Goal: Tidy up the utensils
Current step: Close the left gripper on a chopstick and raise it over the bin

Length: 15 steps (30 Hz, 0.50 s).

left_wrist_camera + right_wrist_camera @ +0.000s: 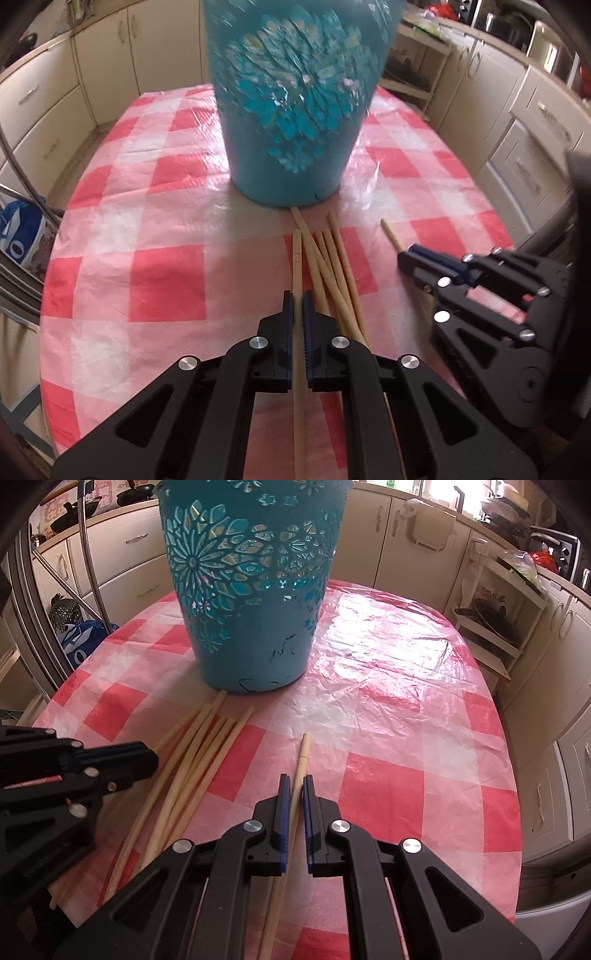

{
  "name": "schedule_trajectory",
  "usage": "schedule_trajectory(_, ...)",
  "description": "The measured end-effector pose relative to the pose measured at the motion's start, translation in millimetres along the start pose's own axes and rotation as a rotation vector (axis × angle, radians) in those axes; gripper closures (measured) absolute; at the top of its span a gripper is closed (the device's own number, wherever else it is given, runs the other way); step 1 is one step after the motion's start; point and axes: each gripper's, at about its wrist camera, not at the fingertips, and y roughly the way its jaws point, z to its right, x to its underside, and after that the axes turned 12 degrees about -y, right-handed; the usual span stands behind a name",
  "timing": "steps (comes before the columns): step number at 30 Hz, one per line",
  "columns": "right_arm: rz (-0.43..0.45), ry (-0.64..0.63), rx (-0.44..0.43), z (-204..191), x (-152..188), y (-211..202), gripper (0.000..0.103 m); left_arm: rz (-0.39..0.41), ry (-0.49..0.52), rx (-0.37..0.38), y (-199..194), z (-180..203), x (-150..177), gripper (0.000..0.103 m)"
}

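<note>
A tall teal basket [295, 110] with flower cut-outs stands on the red-and-white checked table [147, 229]; it also shows in the right wrist view [255, 590]. Several wooden chopsticks [332, 266] lie in a loose bundle in front of it, also seen from the right wrist [195, 753]. My left gripper [297, 299] is shut on one chopstick [297, 254] at the bundle's left side. My right gripper [294, 782] is shut on a separate chopstick [302, 757] lying right of the bundle. It shows in the left wrist view [410, 258], low over the table.
Cream kitchen cabinets [424, 554] surround the table. A white open shelf unit [495, 602] stands at the right. A metal rack and a blue bag [79, 642] are off the table's left edge. The table's right half [406, 701] is glossy plastic cover.
</note>
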Motion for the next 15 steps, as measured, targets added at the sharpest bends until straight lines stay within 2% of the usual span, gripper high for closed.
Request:
schedule_trajectory(2,0.001,0.004,-0.003,1.1,0.3,0.1,0.095,0.037,-0.028,0.05,-20.2,-7.2,-9.4,0.098)
schedule_trajectory(7,0.002,0.005,-0.003,0.7,0.7,0.2,0.095,0.207,-0.088,0.183,-89.3,-19.5,-42.4,0.098)
schedule_trajectory(11,0.003,0.003,0.001,0.5,0.8,-0.1,0.095,0.316,-0.098,0.237,-125.9,-16.4,-63.7,0.098)
schedule_trajectory(15,0.005,0.004,0.003,0.8,0.8,-0.1,0.095,0.383,-0.112,0.269,-140.3,-10.2,-86.3,0.099)
